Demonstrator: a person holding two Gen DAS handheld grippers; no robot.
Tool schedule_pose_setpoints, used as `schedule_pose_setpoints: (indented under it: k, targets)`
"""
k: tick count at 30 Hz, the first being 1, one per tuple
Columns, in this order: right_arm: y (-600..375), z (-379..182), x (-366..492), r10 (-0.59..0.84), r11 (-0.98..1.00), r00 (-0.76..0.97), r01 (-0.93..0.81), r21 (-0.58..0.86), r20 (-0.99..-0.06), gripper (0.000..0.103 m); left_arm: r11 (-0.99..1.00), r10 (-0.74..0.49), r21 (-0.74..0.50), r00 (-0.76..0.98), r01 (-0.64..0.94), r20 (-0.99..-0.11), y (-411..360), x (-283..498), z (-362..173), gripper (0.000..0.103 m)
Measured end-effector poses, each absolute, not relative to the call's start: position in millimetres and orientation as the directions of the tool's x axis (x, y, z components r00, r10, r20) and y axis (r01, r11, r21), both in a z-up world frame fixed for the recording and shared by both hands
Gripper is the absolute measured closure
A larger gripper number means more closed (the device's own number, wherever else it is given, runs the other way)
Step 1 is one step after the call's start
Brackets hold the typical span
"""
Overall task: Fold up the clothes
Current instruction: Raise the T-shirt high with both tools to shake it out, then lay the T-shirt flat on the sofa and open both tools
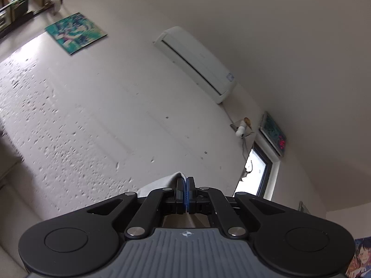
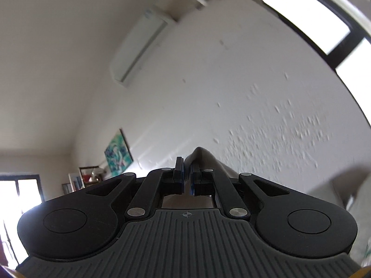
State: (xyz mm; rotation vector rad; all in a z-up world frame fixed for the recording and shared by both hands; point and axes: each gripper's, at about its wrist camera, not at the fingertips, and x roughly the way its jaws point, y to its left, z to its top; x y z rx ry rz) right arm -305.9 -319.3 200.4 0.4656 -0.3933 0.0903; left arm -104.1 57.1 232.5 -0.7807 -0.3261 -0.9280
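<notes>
Both grippers point up at a white wall and ceiling. In the left wrist view my left gripper [image 1: 186, 181] has its blue pads pressed together, and a pale grey-white garment [image 1: 160, 183] sticks out at the left finger and drops behind the gripper body. In the right wrist view my right gripper [image 2: 186, 162] is shut on a fold of the same pale garment [image 2: 204, 156], which rises between the fingertips and falls away to the right. The rest of the cloth is hidden below both grippers.
A white air conditioner [image 1: 197, 62] hangs high on the rough wall, with a teal picture [image 1: 75, 32] and a shelf [image 1: 25, 2] to its left. A window [image 1: 257, 173] sits at the lower right. The right wrist view shows dark-framed windows [image 2: 324, 27] at the top right.
</notes>
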Motion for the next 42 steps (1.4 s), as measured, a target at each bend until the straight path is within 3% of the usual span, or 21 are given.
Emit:
schedule_pose_setpoints:
  k: [3, 5, 8, 10, 12, 13, 14, 16, 18, 20, 23, 25, 32, 37, 42]
  targets:
    - [-313.3, 224.8, -312.6, -0.027, 0.921, 0.914, -0.134, 0.365, 0.405, 0.099, 0.386, -0.624, -0.488, 0.611, 0.783, 0.486, 43.5, -85.2, 238.6, 0.103]
    - [-325.6, 228.0, -291.8, -0.048, 0.912, 0.939, -0.098, 0.397, 0.342, 0.099, 0.41, -0.684, -0.577, 0.657, 0.706, 0.318, 19.5, -44.6, 233.5, 0.103]
    - [-363.5, 215.3, -221.0, -0.06, 0.837, 0.992, -0.011, 0.547, 0.112, 0.099, 0.476, -0.765, -0.705, 0.642, 0.526, -0.037, -27.5, 45.3, 206.0, 0.103]
    - [-399.0, 187.5, -146.3, -0.038, 0.767, 0.992, 0.107, 0.632, -0.121, 0.099, 0.505, -0.768, -0.768, 0.611, 0.393, -0.193, -51.2, 101.8, 177.1, 0.103]
    - [-434.3, 154.5, -74.2, -0.039, 0.711, 0.942, 0.26, 0.653, -0.332, 0.099, 0.548, -0.722, -0.722, 0.675, 0.422, -0.154, -56.3, 115.2, 183.1, 0.103]
    - [-444.1, 149.1, -58.2, -0.095, 0.692, 0.925, 0.328, 0.643, -0.368, 0.1, 0.536, -0.717, -0.696, 0.692, 0.478, -0.078, -53.4, 110.7, 195.6, 0.103]
    - [-446.7, 153.6, -52.0, -0.148, 0.717, 0.928, 0.339, 0.609, -0.343, 0.1, 0.511, -0.719, -0.664, 0.695, 0.545, 0.017, -47.4, 98.8, 212.5, 0.103]
    - [-431.4, 187.5, -68.7, -0.192, 0.808, 0.966, 0.255, 0.531, -0.171, 0.1, 0.502, -0.703, -0.588, 0.695, 0.634, 0.15, -37.1, 76.1, 242.2, 0.103]
    - [-411.4, 223.1, -93.1, -0.199, 0.885, 0.98, 0.179, 0.431, 0.002, 0.1, 0.501, -0.703, -0.557, 0.686, 0.663, 0.184, -31.9, 61.9, 257.3, 0.103]
    - [-397.5, 244.2, -112.0, -0.2, 0.925, 0.976, 0.158, 0.346, 0.089, 0.1, 0.489, -0.722, -0.562, 0.671, 0.667, 0.169, -29.8, 57.5, 257.9, 0.103]
    - [-404.1, 230.8, -109.7, -0.194, 0.907, 0.981, 0.175, 0.382, 0.01, 0.1, 0.515, -0.751, -0.59, 0.659, 0.622, 0.04, -39.0, 73.0, 220.1, 0.103]
    - [-421.1, 201.2, -92.1, -0.187, 0.882, 0.978, 0.209, 0.423, -0.095, 0.1, 0.549, -0.759, -0.617, 0.645, 0.563, -0.087, -49.2, 87.3, 175.8, 0.103]
    - [-490.6, -37.0, -28.6, -0.06, 0.693, 0.834, 0.43, 0.579, -0.548, 0.1, 0.694, -0.69, -0.679, 0.492, 0.24, -0.531, -75.0, 125.5, -43.7, 0.103]
    - [-501.0, -181.1, -32.6, 0.032, 0.588, 0.672, 0.586, 0.558, -0.74, 0.1, 0.755, -0.624, -0.644, 0.433, 0.12, -0.651, -66.7, 115.7, -139.2, 0.103]
    - [-492.3, -227.0, -38.1, 0.069, 0.587, 0.611, 0.615, 0.527, -0.789, 0.1, 0.786, -0.598, -0.591, 0.473, 0.185, -0.647, -63.0, 111.0, -136.3, 0.103]
